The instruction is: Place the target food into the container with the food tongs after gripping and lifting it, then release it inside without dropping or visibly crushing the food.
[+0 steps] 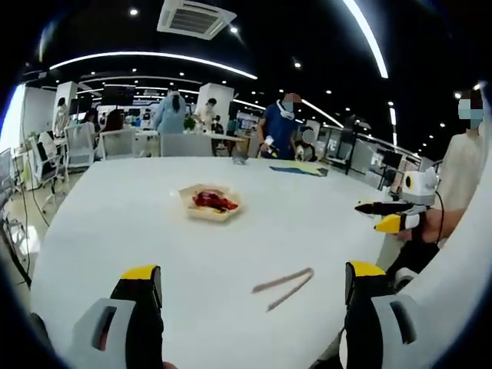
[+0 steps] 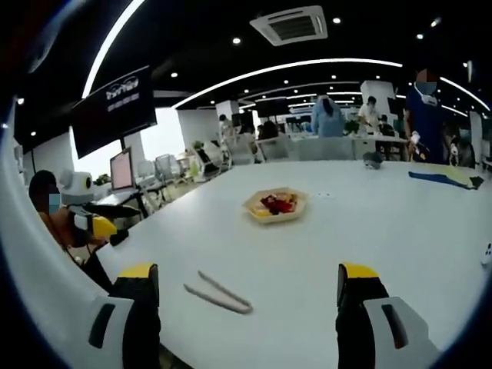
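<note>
Around us we see a wide office hall with dark ceiling, curved strip lights [image 1: 154, 58] and a ceiling vent [image 2: 292, 25]; people [image 1: 280, 127] stand at desks in the background, and a dark hanging screen [image 2: 115, 108] shows in the right gripper view. Next in size we have the broad white table [image 1: 115, 223], which runs across both views.

Our left gripper [image 1: 254, 288] rises from the bottom of the left gripper view with its yellow-tipped jaws spread wide, nothing between them. Our right gripper [image 2: 242, 284] stands the same way in its own view, jaws apart and gripping nothing. In the left gripper view we also see the other gripper at the right edge near a seated person [image 1: 465, 177].

Farther out on the table we find a shallow pale container [image 1: 210, 203] holding red food [image 1: 214, 201]. We cannot make out what the food is.

Smallest are the food tongs [image 1: 283, 281], lying flat on the table between the jaws and the container, apart from both, untouched.
</note>
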A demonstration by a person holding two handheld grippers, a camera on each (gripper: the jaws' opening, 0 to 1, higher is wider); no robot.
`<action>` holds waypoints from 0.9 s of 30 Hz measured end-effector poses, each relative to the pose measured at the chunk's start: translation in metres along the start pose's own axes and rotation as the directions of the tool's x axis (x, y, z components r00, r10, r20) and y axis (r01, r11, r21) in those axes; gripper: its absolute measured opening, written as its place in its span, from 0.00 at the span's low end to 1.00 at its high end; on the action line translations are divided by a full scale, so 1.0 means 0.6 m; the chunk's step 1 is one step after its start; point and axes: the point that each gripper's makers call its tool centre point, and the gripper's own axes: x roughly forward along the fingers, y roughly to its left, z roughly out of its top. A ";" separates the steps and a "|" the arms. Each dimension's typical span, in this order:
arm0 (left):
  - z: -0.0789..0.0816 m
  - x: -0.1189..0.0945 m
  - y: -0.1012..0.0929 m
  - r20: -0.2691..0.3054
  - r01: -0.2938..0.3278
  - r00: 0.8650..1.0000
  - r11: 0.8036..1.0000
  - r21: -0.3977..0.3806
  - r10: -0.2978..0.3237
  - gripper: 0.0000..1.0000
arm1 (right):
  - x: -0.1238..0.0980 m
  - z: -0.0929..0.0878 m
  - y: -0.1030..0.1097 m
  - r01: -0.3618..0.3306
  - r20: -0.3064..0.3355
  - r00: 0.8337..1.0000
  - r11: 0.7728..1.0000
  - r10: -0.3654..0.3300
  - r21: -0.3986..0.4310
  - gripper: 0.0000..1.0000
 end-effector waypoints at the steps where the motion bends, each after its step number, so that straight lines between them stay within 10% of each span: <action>1: -0.006 0.001 -0.001 -0.024 -0.001 1.000 1.000 -0.004 0.001 0.99 | -0.002 -0.001 -0.003 -0.001 -0.004 1.000 1.000 0.001 0.006 0.98; 27: 0.011 -0.007 0.005 -0.016 -0.031 0.999 1.000 0.003 0.031 0.99 | 0.003 -0.001 -0.033 -0.026 0.016 1.000 0.999 0.027 -0.027 0.96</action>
